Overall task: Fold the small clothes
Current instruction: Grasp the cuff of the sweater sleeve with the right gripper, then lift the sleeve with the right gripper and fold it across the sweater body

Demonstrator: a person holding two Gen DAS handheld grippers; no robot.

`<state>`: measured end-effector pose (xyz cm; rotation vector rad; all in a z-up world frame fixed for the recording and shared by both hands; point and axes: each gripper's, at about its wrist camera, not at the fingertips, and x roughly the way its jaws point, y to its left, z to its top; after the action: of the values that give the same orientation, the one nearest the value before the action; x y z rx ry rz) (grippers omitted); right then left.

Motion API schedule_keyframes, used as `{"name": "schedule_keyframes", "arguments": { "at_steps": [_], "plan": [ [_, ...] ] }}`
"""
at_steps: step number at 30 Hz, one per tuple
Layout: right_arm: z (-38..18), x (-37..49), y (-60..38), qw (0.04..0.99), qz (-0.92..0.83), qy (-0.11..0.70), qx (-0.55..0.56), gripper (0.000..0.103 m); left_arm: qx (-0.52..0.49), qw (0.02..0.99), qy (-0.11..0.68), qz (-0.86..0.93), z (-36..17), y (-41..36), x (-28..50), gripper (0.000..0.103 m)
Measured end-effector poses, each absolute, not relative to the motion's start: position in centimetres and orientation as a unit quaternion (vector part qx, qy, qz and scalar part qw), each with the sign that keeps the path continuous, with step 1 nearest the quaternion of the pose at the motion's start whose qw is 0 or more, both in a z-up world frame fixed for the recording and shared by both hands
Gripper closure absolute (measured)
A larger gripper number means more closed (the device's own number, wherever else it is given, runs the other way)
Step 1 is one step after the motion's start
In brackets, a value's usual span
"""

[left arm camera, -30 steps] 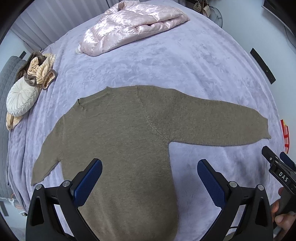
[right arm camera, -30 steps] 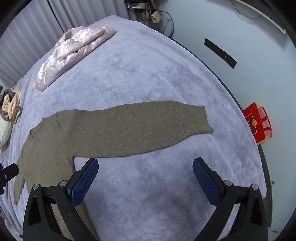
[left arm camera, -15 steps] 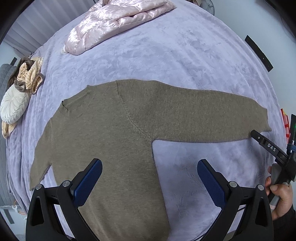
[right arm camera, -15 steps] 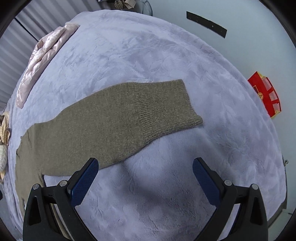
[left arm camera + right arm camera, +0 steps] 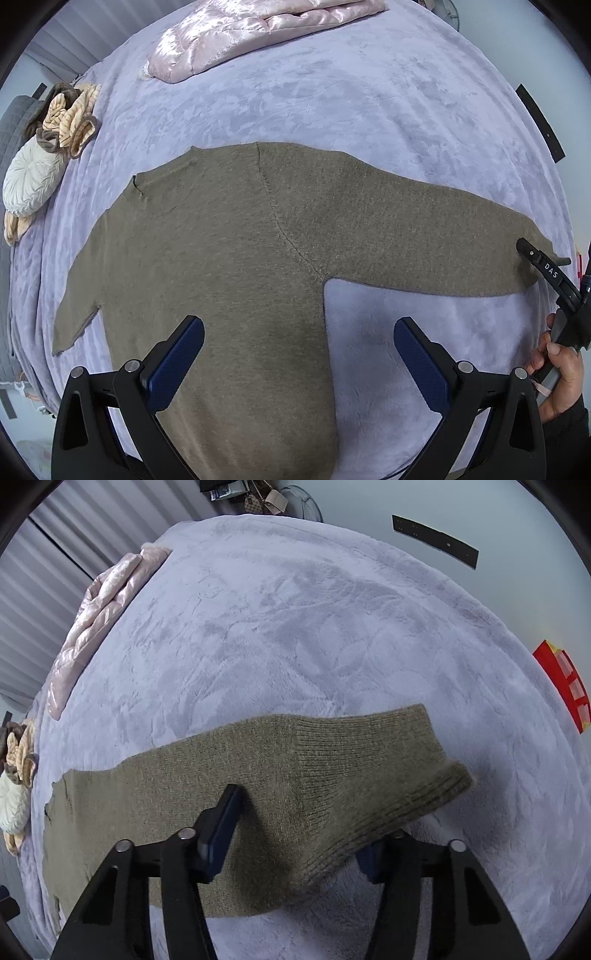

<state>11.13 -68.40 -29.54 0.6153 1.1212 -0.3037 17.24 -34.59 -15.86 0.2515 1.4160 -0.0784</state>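
Note:
An olive-brown knit sweater (image 5: 229, 258) lies flat on a lilac bedspread (image 5: 332, 92), its right sleeve (image 5: 424, 236) stretched out to the right. My left gripper (image 5: 299, 354) is open and empty above the sweater's lower body. My right gripper (image 5: 299, 834) straddles the ribbed cuff (image 5: 369, 775): one finger (image 5: 221, 823) lies on top of the sleeve and the other is hidden under the raised cuff. The jaws look partly closed around the cuff. The right gripper also shows at the sleeve end in the left wrist view (image 5: 543, 266).
A folded pink quilted jacket (image 5: 251, 33) lies at the far side of the bed. A white round cushion (image 5: 33, 181) and striped clothes (image 5: 70, 118) sit at the left edge. A red box (image 5: 565, 686) stands on the floor past the right edge.
My right gripper has moved forward onto the sleeve cuff, which now lies between its fingers and lifts at its corner. The jaws have narrowed. The left gripper has barely moved.

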Motion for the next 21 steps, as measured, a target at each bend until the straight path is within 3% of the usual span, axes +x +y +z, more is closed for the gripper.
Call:
{"name": "schedule_keyframes", "arguments": {
  "at_steps": [3,8,11,21],
  "plan": [
    [-29.3,11.2,-68.4,0.795,-0.136,0.519,0.284,0.058,0.110,0.751,0.651,-0.031,-15.9,-34.3,17.5,0.000],
    [-30.3,10.9,-69.6,0.778,-0.122,0.518,0.334,0.060,0.106,0.752,0.650,-0.034,-15.7,-34.6,17.8,0.000],
    [-29.8,10.6,-70.0,0.778,-0.111,0.512,0.347,0.092,0.106,0.755,0.646,-0.038,-15.6,-34.9,18.0,0.000],
    [-23.7,10.1,-67.7,0.815,-0.140,0.488,0.279,0.093,0.088,0.761,0.642,-0.026,-15.6,-32.1,18.0,0.000]
  ]
}}
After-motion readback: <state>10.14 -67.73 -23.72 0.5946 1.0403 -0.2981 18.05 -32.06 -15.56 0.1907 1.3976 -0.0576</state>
